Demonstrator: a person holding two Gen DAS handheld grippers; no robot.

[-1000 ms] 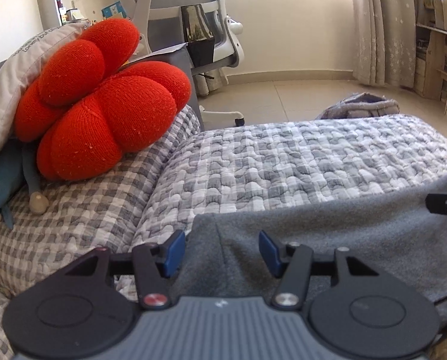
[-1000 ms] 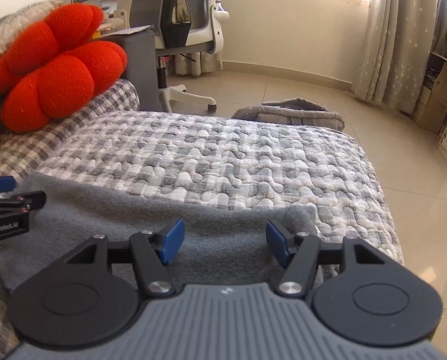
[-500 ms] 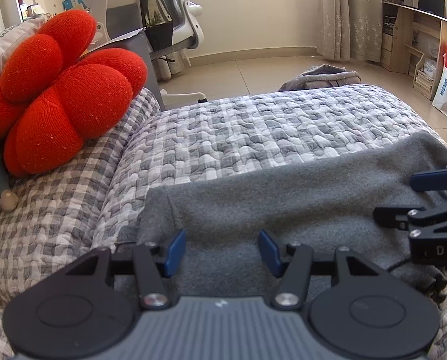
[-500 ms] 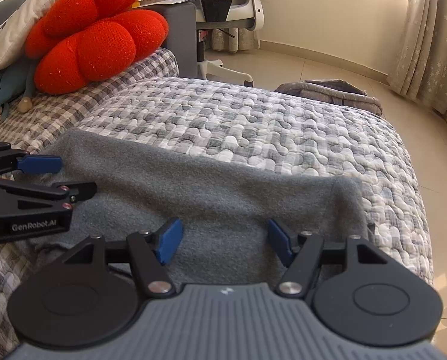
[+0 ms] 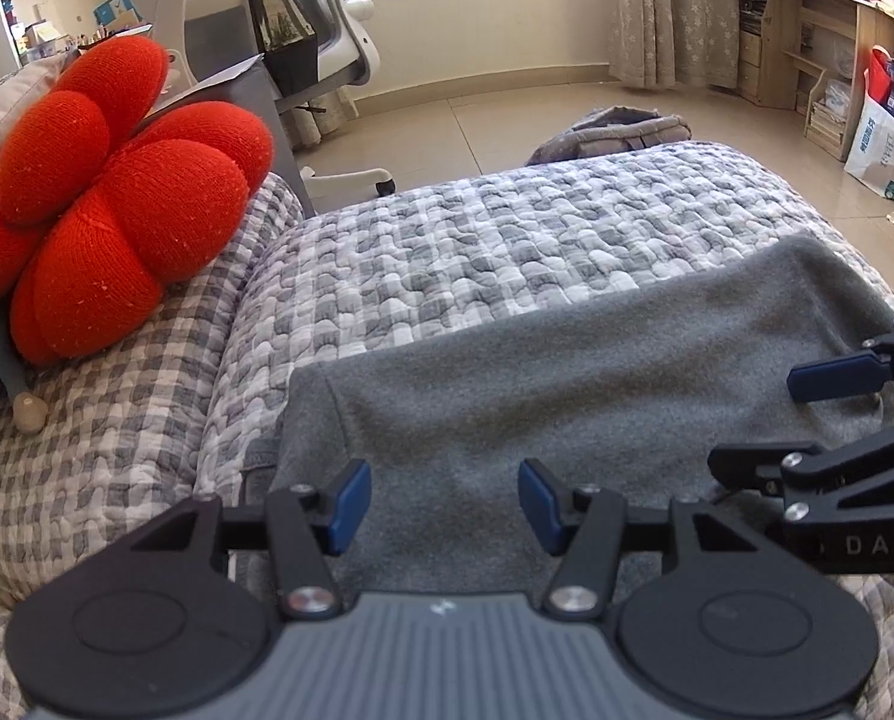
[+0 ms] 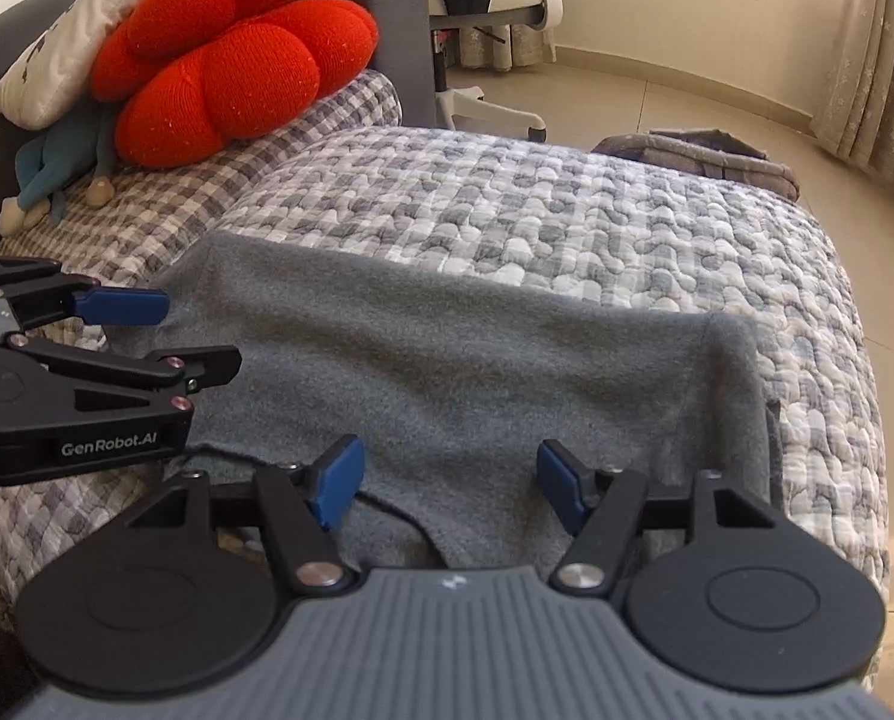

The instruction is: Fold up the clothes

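Observation:
A grey fleece garment (image 5: pixel 567 372) lies flat in a folded band across the quilted checked bed cover (image 5: pixel 507 240); it also shows in the right wrist view (image 6: pixel 447 372). My left gripper (image 5: pixel 444 507) is open and empty, held just above the garment's near left part. My right gripper (image 6: pixel 447 483) is open and empty above the garment's near right part. A thin black cord (image 6: pixel 399 516) lies on the fabric by its left finger. Each gripper shows from the side in the other's view: the right one (image 5: pixel 831 414) and the left one (image 6: pixel 141 336).
A red flower-shaped cushion (image 5: pixel 117 204) leans on a white pillow (image 6: pixel 69 54) at the left, with a blue soft toy (image 6: pixel 45 174) under it. Behind the bed stand an office chair (image 5: pixel 303 18) and a grey pile on the floor (image 5: pixel 615 132). The bed edge drops off at the right (image 6: pixel 867 420).
Both grippers have drawn back and risen from the garment, staying open. More of the grey garment shows, laid flat, and each gripper has come further into the other's view.

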